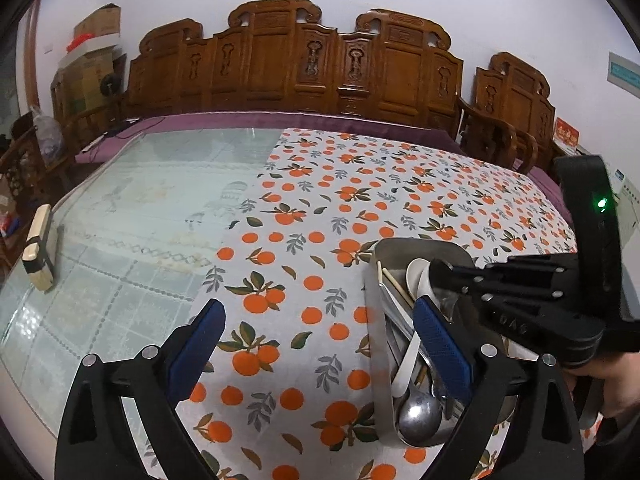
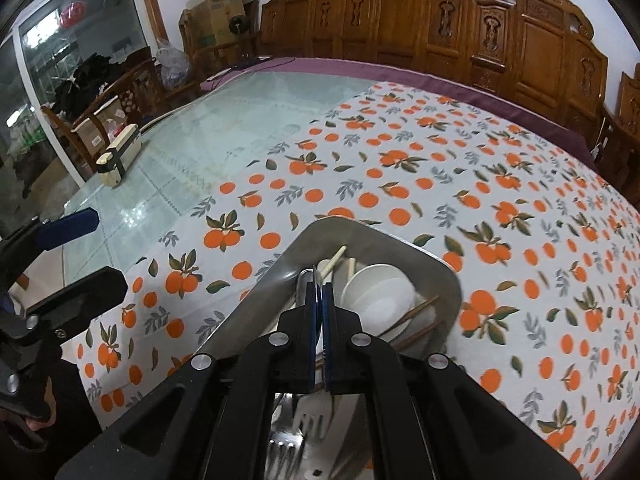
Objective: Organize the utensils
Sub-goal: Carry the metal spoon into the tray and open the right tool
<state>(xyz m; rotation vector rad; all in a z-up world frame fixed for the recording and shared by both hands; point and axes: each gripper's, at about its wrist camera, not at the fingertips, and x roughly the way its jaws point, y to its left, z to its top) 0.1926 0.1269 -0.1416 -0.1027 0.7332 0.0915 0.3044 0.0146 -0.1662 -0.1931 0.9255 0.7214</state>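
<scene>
Blue pads of the right tongs (image 2: 319, 292) are pressing nearly together over the steel tray (image 2: 444, 268), pinching a thin metal utensil handle (image 2: 316, 276) between them; which utensil it belongs to is hidden by the pads. Just past the tips, white spoons (image 2: 378, 294) are lying in a heap, with brown chopsticks (image 2: 416, 312) slanting across them and a pale chopstick (image 2: 334, 260) resting toward the tray's far wall. Under the tongs' body, forks (image 2: 310, 420) are showing at the tray's near end.

From the other side, the left tongs (image 1: 320, 332) are standing wide apart and gripping nothing. Their left pad (image 1: 200, 340) is hanging over the cloth (image 1: 304, 216), and their right pad (image 1: 440, 344) is sitting over the tray (image 1: 378, 360), just above the pile. A steel spoon (image 1: 420, 414) is lying bowl-up at the tray's near end, with a white spoon handle (image 1: 408, 360) crossing above it. The right tongs (image 1: 440, 276) are reaching in from the right, above the tray's far half.

The tray is sitting on the orange-print cloth, near the table's front edge. Beyond the cloth, bare glass table (image 1: 140, 208) is stretching left, and a cream box (image 1: 40, 248) with dark bands is sitting near its left edge, well apart from the tray. Carved wooden benches (image 1: 300, 60) are lining the white wall behind.
</scene>
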